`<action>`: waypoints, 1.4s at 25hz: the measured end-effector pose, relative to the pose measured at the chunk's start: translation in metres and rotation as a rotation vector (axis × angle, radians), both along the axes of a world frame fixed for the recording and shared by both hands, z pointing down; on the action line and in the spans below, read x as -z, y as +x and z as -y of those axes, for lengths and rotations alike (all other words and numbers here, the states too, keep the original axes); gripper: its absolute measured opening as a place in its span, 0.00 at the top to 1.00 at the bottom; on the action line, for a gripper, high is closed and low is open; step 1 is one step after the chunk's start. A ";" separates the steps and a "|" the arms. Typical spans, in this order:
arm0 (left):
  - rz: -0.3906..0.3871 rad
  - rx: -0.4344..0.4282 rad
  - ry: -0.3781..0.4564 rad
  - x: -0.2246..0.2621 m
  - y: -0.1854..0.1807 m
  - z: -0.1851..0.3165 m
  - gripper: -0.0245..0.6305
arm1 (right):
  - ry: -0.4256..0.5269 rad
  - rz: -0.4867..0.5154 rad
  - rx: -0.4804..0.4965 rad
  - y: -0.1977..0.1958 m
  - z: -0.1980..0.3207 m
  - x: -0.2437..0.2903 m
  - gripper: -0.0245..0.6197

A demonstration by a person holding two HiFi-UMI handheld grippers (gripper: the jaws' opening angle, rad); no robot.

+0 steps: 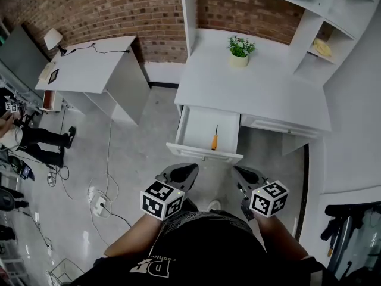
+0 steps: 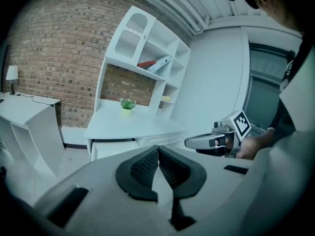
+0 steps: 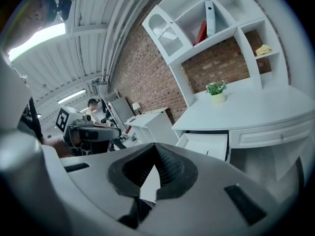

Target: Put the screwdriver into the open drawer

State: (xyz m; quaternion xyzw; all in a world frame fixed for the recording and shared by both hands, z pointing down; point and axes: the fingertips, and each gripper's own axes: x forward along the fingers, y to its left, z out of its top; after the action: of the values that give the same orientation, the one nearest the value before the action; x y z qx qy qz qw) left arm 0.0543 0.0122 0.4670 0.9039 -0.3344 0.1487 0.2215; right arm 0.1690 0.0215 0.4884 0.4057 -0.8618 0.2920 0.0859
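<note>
A screwdriver (image 1: 214,139) with an orange handle lies inside the open white drawer (image 1: 196,131) of the desk (image 1: 262,94). Both grippers hang in front of the drawer, over the floor and short of its front panel. My left gripper (image 1: 191,170) is shut and empty, its ribbed pads (image 2: 147,166) pressed together in the left gripper view. My right gripper (image 1: 237,170) is shut as well, with nothing between its pads (image 3: 167,163). Each gripper view shows the other gripper beside it: the right gripper (image 2: 199,142) and the left gripper (image 3: 96,132). The drawer (image 3: 204,144) shows ahead, below the desk top.
A small potted plant (image 1: 240,48) stands at the back of the desk under white shelves (image 1: 324,34). To the left is a slanted white side table (image 1: 89,64) with a lamp (image 1: 53,39). Cables and a power strip (image 1: 98,204) lie on the floor. A person (image 1: 36,137) stands far left.
</note>
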 end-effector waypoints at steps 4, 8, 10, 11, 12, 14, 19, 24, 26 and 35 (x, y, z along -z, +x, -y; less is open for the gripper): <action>0.004 -0.022 -0.010 0.001 0.000 0.007 0.93 | 0.006 -0.011 -0.024 -0.003 0.002 0.007 0.95; 0.012 -0.058 -0.016 0.004 -0.004 0.014 0.93 | 0.008 -0.028 -0.041 -0.011 0.007 0.012 0.95; 0.010 -0.061 -0.016 0.005 -0.010 0.021 0.93 | 0.014 -0.037 -0.049 -0.016 0.014 0.012 0.95; 0.009 -0.061 -0.019 0.004 -0.012 0.024 0.93 | 0.013 -0.037 -0.055 -0.018 0.017 0.012 0.95; 0.009 -0.063 -0.022 0.003 -0.015 0.025 0.93 | 0.010 -0.036 -0.061 -0.019 0.018 0.011 0.95; 0.008 -0.075 -0.022 0.002 -0.018 0.027 0.93 | 0.005 -0.037 -0.072 -0.022 0.020 0.010 0.95; 0.007 -0.094 -0.016 0.005 -0.025 0.033 0.93 | -0.004 -0.036 -0.094 -0.029 0.024 0.009 0.95; 0.012 -0.113 -0.018 0.004 -0.029 0.034 0.93 | -0.014 -0.030 -0.102 -0.035 0.023 0.008 0.95; 0.010 -0.115 -0.017 0.005 -0.029 0.035 0.93 | -0.016 -0.032 -0.104 -0.035 0.023 0.008 0.95; 0.011 -0.124 -0.023 0.005 -0.031 0.034 0.93 | -0.025 -0.040 -0.095 -0.040 0.025 0.008 0.95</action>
State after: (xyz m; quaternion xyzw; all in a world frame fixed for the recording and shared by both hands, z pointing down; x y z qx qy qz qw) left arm 0.0236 -0.0216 0.4620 0.9193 -0.2774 0.1711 0.2204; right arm 0.1289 -0.0030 0.4802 0.4509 -0.8360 0.2982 0.0942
